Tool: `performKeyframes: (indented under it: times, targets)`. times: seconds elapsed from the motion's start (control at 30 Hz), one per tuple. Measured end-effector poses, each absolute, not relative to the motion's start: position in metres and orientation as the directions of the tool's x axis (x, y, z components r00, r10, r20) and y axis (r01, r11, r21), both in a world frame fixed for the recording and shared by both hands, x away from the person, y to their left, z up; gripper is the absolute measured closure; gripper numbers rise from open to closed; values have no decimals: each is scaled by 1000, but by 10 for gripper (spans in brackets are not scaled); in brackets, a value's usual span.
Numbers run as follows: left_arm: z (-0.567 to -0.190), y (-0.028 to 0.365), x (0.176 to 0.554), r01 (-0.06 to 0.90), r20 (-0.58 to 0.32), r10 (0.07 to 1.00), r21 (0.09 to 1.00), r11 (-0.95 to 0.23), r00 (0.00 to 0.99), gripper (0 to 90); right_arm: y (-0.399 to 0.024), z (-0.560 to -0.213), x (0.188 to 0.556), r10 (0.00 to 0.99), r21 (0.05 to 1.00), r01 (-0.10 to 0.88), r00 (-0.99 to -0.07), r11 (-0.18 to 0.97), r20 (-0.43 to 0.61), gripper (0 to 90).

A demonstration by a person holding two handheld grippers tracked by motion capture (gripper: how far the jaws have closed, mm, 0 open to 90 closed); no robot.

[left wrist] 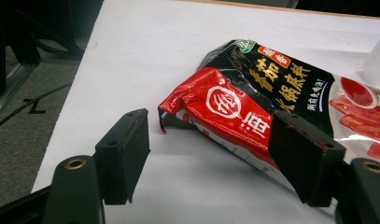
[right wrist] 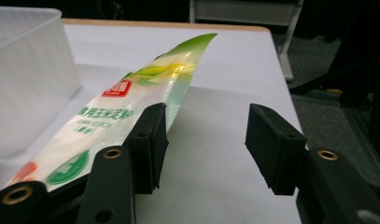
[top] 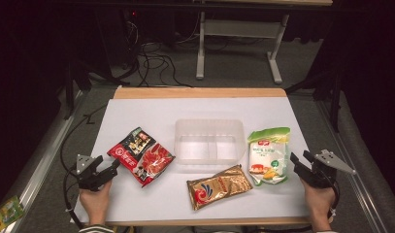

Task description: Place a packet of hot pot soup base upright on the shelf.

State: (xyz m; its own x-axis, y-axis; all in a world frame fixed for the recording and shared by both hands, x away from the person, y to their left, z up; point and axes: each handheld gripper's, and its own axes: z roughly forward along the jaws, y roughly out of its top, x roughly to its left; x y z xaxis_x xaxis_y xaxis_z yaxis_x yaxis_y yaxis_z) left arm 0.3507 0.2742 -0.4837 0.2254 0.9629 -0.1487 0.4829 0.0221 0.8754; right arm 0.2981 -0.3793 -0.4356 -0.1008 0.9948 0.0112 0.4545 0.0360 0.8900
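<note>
While we are working at the white desk (top: 151,109), we are seeing its things spread across the near half. Mid-desk, a clear tub (top: 209,141) is sitting empty-looking and upright. Left of it, a red pack (top: 141,156) is lying flat near the desk's left edge; right of the tub, a white-green pack (top: 268,155) is lying lengthwise, and a gold pack (top: 218,186) is lying in front of the tub, between the other two.

We are holding the left hand-held gripper (left wrist: 208,156) released, its jaws standing wide apart at the red pack's near corner, not pressing it. We are holding the right hand-held gripper (right wrist: 205,144) released too, just beside the white-green pack's right edge, with bare desk between its jaws.
</note>
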Motion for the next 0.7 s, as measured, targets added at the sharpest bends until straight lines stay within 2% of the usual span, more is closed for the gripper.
performKeyframes:
  times: [0.3,0.7]
  targets:
    - [-484,274,351,486,-149,964,874,23,222,297,-376,-426,304,985,866,499,-168,46,44,484]
    - [-484,274,351,485,-151,963,874,26,221,292,-361,-423,334,970,806,587,-230,71,82,372]
